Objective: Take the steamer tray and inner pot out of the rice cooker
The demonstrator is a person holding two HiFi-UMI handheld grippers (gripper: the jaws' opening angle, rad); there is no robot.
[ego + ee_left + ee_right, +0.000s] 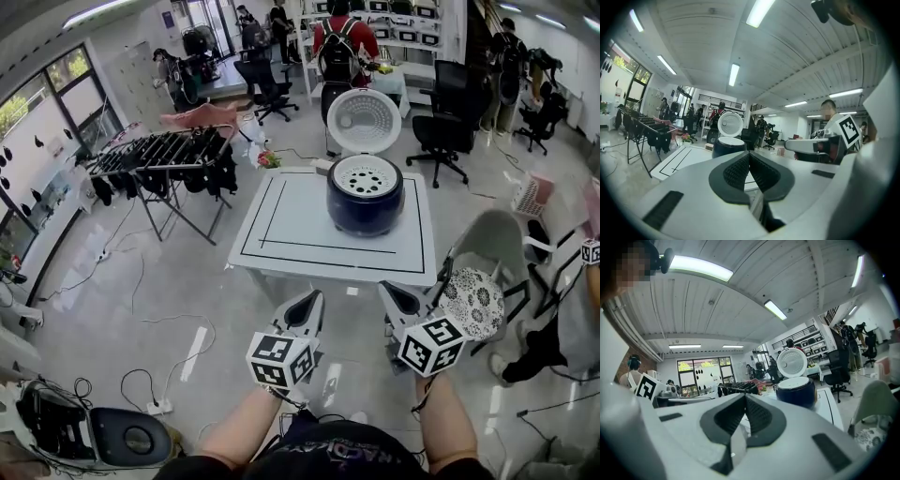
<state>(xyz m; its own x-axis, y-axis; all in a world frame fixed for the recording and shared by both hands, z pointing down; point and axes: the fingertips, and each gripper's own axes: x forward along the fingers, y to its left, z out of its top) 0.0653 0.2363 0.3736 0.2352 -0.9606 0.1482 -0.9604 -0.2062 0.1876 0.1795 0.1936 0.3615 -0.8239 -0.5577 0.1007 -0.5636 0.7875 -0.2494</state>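
A dark blue rice cooker (365, 199) stands on the white table (281, 234), its round white lid (364, 118) swung up at the back. A white perforated steamer tray (367, 174) sits in its top. The inner pot is hidden under the tray. My left gripper (310, 302) and right gripper (397, 295) hover side by side short of the table's near edge, both shut and empty. The cooker also shows ahead in the left gripper view (727, 145) and the right gripper view (796, 391).
A loaded clothes rack (169, 155) stands left of the table. A chair with a patterned cushion (473, 300) is at the table's right. Black office chairs (448, 120) and a person with a backpack (338, 47) are behind it. Cables (150, 384) cross the floor.
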